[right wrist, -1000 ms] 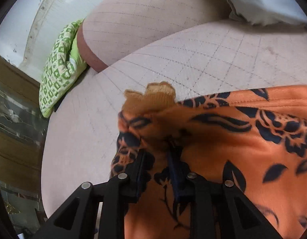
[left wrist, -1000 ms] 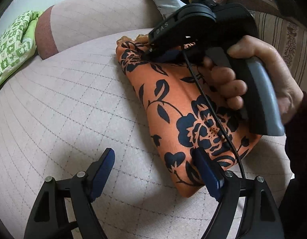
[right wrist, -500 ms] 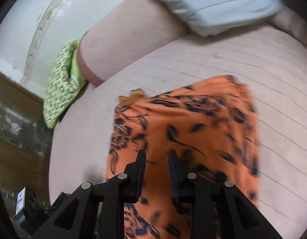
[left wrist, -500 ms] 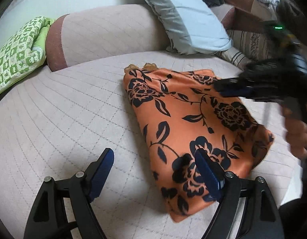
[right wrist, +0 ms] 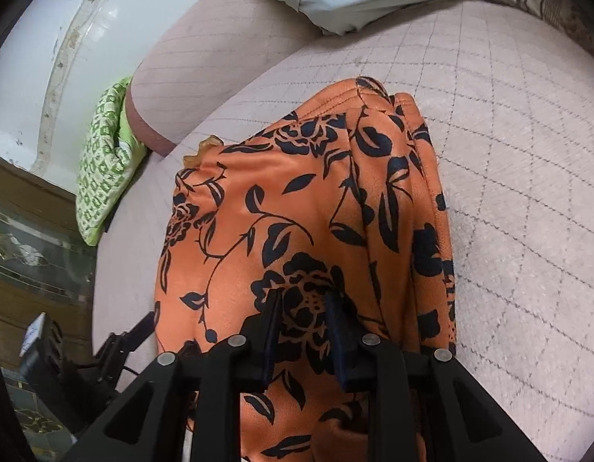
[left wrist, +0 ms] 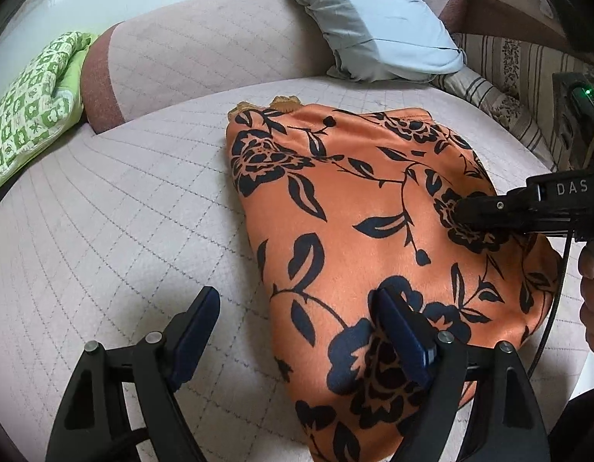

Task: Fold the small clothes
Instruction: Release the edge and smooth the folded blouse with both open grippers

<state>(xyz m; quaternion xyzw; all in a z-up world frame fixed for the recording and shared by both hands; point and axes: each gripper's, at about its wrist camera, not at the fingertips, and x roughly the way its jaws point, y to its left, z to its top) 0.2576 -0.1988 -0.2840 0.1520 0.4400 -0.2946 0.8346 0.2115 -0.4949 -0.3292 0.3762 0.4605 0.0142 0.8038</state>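
An orange garment [left wrist: 354, 208] with a black flower print lies flat on the quilted beige sofa seat [left wrist: 123, 211]. A bit of tan trim pokes out at its far corner. My left gripper [left wrist: 301, 331] stands wide open low over the seat. Its right finger [left wrist: 405, 338] is above the garment's near part and its left finger is above bare cushion. My right gripper [left wrist: 462, 213] reaches in from the right, tips on a printed flower. In the right wrist view the right gripper [right wrist: 304, 340] keeps a narrow gap over the garment [right wrist: 297, 200], and the cloth shows flat between the pads, not pinched.
A green patterned cloth [left wrist: 31, 104] lies at the seat's far left against the padded backrest [left wrist: 204, 46]. A pale blue pillow [left wrist: 374, 23] leans at the back, a striped cushion [left wrist: 528, 77] to its right. A person's hand [left wrist: 593, 296] holds the right gripper's handle.
The right gripper left the garment's far left corner and drew back to the right side. The garment, partly hidden before, now shows spread flat. The left gripper shifted only slightly.
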